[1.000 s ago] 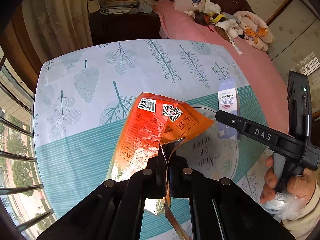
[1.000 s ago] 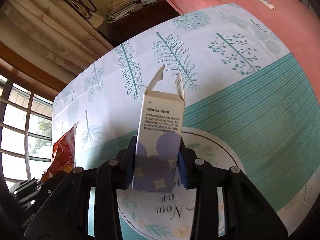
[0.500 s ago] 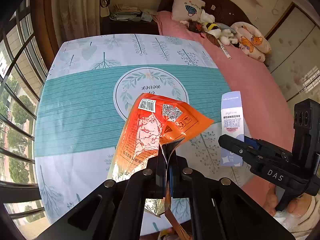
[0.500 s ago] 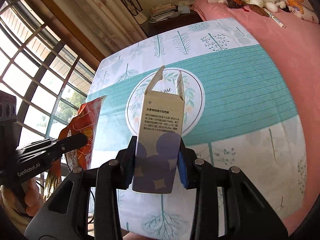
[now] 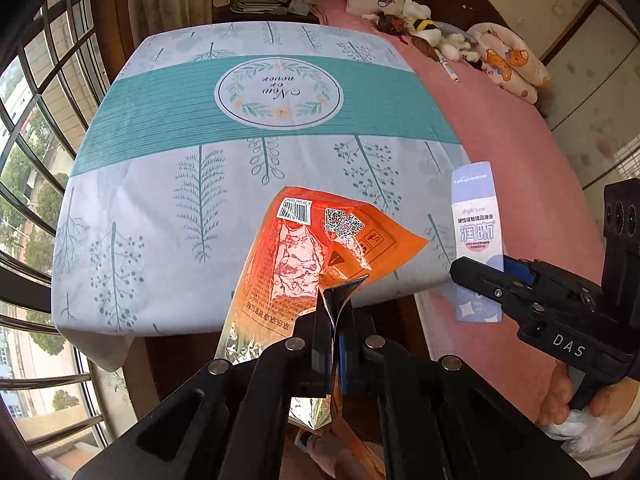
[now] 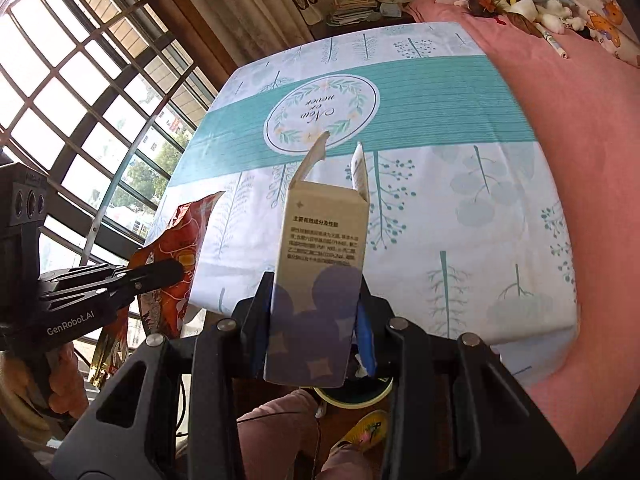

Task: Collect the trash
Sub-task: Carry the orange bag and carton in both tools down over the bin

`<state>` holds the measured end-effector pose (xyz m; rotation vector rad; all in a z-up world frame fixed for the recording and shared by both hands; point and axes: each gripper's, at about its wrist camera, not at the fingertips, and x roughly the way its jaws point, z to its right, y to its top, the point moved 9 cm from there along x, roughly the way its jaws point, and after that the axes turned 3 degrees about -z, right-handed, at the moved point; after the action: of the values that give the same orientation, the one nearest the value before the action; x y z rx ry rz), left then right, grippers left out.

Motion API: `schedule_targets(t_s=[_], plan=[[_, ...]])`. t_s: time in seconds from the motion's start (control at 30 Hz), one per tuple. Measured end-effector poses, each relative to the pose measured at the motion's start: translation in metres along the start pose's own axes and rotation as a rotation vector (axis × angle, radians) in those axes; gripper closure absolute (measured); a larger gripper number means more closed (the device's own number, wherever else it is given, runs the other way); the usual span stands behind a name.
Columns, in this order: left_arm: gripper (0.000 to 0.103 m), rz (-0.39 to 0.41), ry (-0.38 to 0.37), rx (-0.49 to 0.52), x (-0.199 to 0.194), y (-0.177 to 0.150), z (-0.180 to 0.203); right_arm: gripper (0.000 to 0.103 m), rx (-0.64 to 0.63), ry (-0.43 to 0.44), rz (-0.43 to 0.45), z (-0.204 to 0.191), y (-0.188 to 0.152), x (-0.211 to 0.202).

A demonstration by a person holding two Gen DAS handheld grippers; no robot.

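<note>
Off the near edge of the table, left tongs pinch only a foil corner of the orange snack bag, which may tear loose, while right tongs clamp the open carton, which may crush.

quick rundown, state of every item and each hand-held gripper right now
left hand-held gripper: shut on orange snack bag
orange snack bag: torn open, crumpled, held in the air
right hand-held gripper: shut on small carton
small carton: upright, top flaps open, held in the air
table: covered by a leaf-print cloth
</note>
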<state>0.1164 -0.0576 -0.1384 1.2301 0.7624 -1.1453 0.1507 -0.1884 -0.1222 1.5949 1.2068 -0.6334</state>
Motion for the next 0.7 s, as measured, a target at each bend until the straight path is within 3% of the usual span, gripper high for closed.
schedule_targets(t_s=[0.27, 0.7], plan=[[0.101, -0.088, 0.001, 0.03, 0.032, -0.065, -0.001, 0.071, -0.03, -0.019, -0.08, -0.006, -0.08, 0.019], [0.101, -0.188, -0.026, 0.102, 0.127, -0.128, -0.024, 0.071, 0.041, -0.071, -0.247, 0.004, -0.187, 0.118]])
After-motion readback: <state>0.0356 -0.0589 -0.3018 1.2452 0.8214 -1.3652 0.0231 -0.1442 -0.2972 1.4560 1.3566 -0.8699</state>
